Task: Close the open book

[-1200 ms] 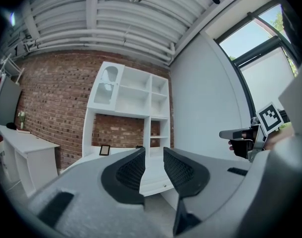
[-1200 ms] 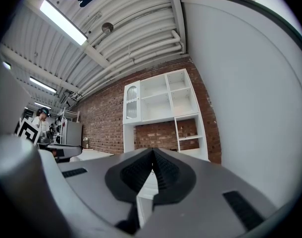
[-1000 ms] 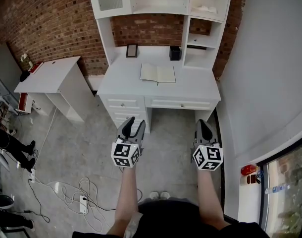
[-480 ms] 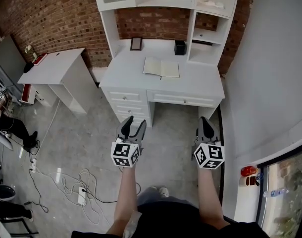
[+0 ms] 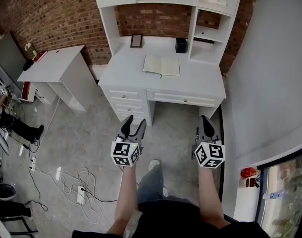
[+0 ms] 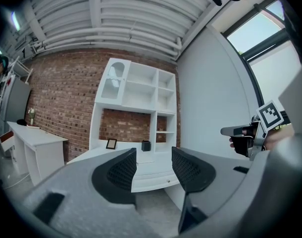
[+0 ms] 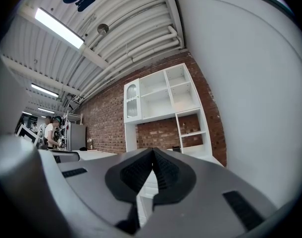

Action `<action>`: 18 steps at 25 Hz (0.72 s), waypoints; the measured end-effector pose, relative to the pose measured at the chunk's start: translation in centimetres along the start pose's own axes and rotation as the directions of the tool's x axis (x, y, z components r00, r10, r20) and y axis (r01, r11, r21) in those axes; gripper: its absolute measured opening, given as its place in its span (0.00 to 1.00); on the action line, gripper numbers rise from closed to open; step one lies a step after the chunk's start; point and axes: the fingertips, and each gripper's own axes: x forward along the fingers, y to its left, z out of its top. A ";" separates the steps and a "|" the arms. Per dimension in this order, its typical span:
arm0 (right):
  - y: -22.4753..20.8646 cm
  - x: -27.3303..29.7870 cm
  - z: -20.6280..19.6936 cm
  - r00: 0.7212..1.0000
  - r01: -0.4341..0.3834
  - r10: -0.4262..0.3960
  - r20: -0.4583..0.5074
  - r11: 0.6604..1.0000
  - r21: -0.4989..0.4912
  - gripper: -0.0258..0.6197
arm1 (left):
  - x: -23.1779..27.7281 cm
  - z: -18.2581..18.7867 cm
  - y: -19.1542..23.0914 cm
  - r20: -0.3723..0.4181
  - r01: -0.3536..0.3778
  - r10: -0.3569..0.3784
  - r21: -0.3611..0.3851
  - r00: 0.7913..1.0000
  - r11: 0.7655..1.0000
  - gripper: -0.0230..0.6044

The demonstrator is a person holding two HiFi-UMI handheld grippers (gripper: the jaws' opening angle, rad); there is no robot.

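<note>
1. While standing well back from the white desk (image 5: pixel 200 83), head view: open book (image 5: pixel 161 65) lying flat, pages up, mid-desktop, in front of a small picture frame (image 5: pixel 136 40). Left gripper (image 5: pixel 133 126) and right gripper (image 5: pixel 206 125) held level over the floor, well apart from the book; probably just carried on the approach.
2. Left gripper view: jaws spread, nothing between them, only desk and shelves beyond; likely readied to take a cover edge.
3. Right gripper view: jaws pressed together, empty; perhaps kept for pushing or steadying. Book not made out here.
</note>
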 end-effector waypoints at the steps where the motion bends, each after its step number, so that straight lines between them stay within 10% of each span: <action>1: -0.2 0.4 0.1 1.000 0.001 -0.001 0.004 1.000 -0.003 0.04 | 0.6 0.1 0.1 0.004 0.002 -0.002 0.001 1.000 1.000 0.34; 18: -4.3 13.4 0.7 0.999 0.046 -0.044 0.029 0.998 -0.048 0.04 | 14.5 1.5 6.5 0.057 0.029 -0.028 -0.016 0.998 0.999 0.34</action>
